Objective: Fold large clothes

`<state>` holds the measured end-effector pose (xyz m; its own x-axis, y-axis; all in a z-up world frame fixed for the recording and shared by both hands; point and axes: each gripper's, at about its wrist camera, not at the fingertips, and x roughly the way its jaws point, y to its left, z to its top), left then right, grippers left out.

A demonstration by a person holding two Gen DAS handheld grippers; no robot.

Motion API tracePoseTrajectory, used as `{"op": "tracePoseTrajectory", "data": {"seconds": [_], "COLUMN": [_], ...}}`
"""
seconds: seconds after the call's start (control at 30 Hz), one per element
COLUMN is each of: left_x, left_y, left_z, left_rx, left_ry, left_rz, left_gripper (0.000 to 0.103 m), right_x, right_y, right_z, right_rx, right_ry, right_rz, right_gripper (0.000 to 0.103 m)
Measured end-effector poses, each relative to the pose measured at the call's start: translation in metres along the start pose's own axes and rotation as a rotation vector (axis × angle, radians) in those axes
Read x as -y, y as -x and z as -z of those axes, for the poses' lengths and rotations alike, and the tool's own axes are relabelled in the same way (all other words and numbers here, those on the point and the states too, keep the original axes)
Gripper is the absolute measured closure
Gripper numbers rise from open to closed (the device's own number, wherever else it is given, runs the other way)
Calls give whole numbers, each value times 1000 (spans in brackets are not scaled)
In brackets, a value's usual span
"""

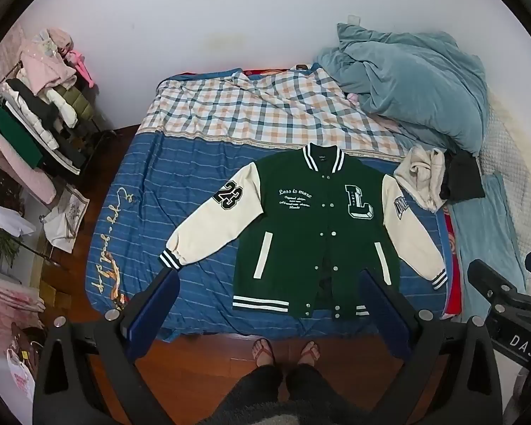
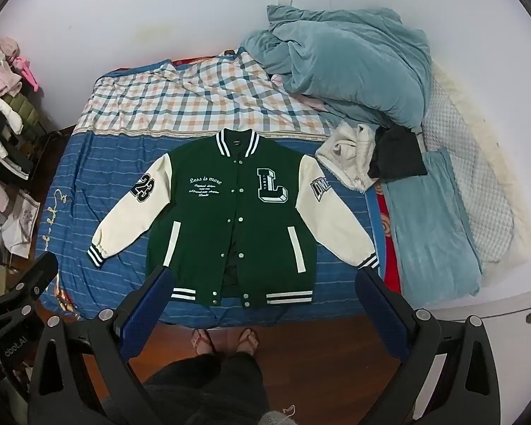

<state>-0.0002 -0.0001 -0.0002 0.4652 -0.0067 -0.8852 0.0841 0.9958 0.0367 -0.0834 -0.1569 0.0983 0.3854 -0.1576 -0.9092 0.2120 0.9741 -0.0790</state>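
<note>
Near the bed's (image 1: pixel 131 184) front edge the jacket (image 1: pixel 301 233) is laid flat, face up, sleeves spread. It looks thick, soft and floppy; cuffs and hem are judged the best holds. Both tools, left (image 1: pixel 269 304) and right (image 2: pixel 262 301), are held released above it.

Jacket (image 1: pixel 315 233) at frame centre on the bed (image 1: pixel 152 191); blanket heap (image 1: pixel 410 85) upper right; clothes rack (image 1: pixel 35 117) left.
</note>
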Motion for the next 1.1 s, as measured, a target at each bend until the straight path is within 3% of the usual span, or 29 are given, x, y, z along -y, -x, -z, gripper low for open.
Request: {"op": "tracePoseTrajectory", "data": {"seconds": [1.1], "left_x": [13], "left_y": [15], "left_z": [-3], "left_rx": [3], "left_ry": [-11], "left_rz": [9], "left_gripper": [0], "right_x": [3], "right_y": [6], "right_z": [11], "right_rx": [10], "right_ry": [13], "right_rz": [12], "right_gripper": [0]}}
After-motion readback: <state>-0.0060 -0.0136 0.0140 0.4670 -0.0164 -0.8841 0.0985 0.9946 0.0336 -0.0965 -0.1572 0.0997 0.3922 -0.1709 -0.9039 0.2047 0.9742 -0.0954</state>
